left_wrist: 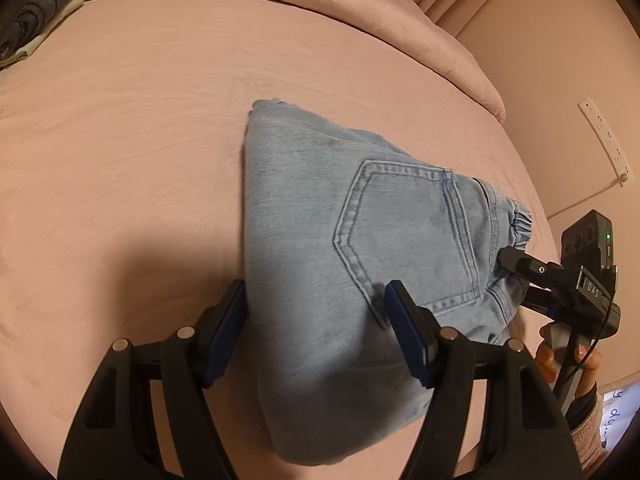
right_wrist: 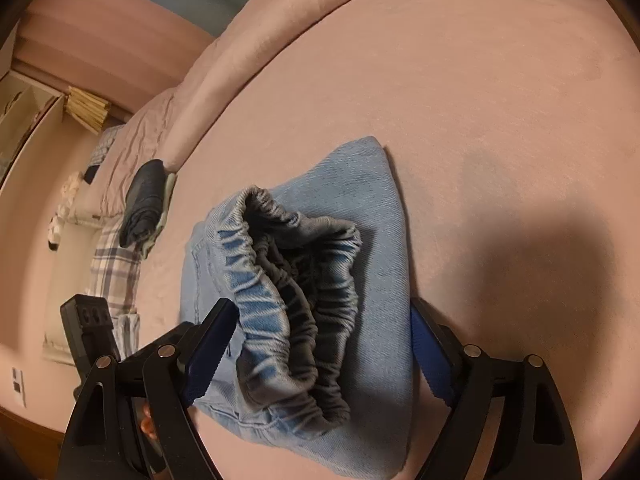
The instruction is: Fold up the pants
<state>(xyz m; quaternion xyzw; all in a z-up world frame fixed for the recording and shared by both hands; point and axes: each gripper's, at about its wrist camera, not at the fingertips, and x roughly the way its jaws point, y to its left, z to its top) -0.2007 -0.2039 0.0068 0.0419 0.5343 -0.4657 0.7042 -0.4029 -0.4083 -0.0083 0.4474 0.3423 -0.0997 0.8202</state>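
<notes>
The folded pants (left_wrist: 340,248) lay on the pink bed (left_wrist: 120,160). My left gripper (left_wrist: 316,320) and right gripper (right_wrist: 324,344) stood spread, straddling the bundle (waistband (right_wrist: 296,280) gaping); I judged pressing it flat wise.

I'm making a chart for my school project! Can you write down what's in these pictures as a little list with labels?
Item: light blue jeans, folded into a compact bundle
Surface: pink bed cover
Waistband: elastic waistband, bunched, gaping open
Left hand-held gripper: open, straddling the bundle
Right hand-held gripper: open, at the waistband end
Nearby: dark folded clothes
</notes>
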